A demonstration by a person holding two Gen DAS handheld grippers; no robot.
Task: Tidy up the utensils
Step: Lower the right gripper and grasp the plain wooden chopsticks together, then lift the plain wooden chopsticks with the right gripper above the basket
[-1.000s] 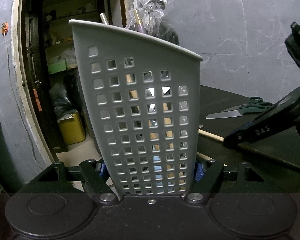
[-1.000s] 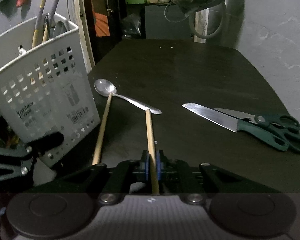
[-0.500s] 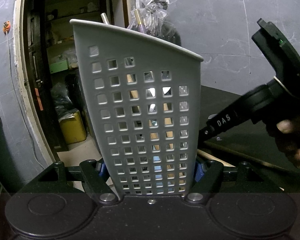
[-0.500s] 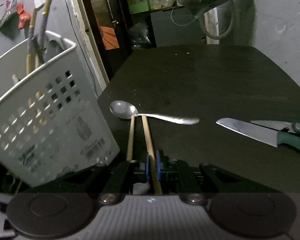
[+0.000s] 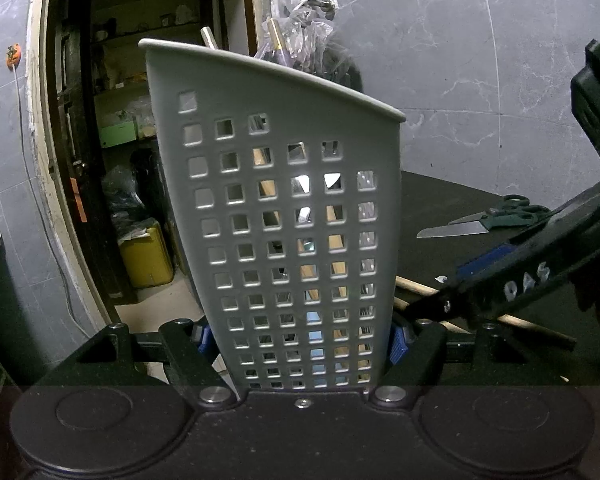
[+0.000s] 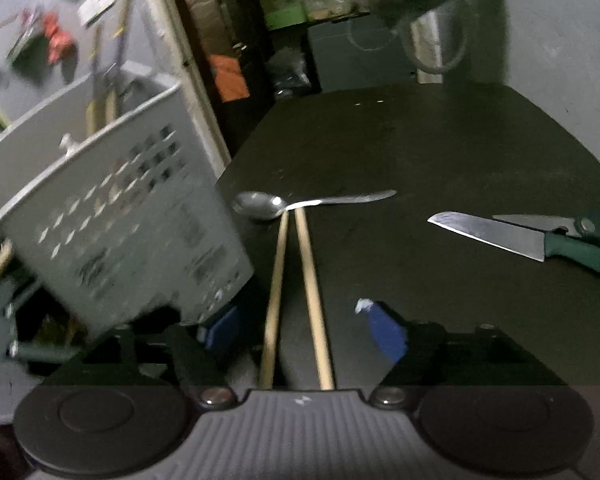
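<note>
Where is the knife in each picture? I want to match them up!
Left wrist: the knife is at the right, past the basket, its blade pointing left.
Right wrist: the knife is at the right on the table, its blade pointing left.
Shared landmark: the green scissors lie right beside it in both.

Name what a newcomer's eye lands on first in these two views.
The perforated grey utensil basket fills the left wrist view, clamped between the left gripper fingers, with handles poking above its rim. In the right wrist view, two wooden chopsticks run up the dark table between the open right gripper fingers to a steel spoon. To their right lie a green-handled knife and scissors.
</note>
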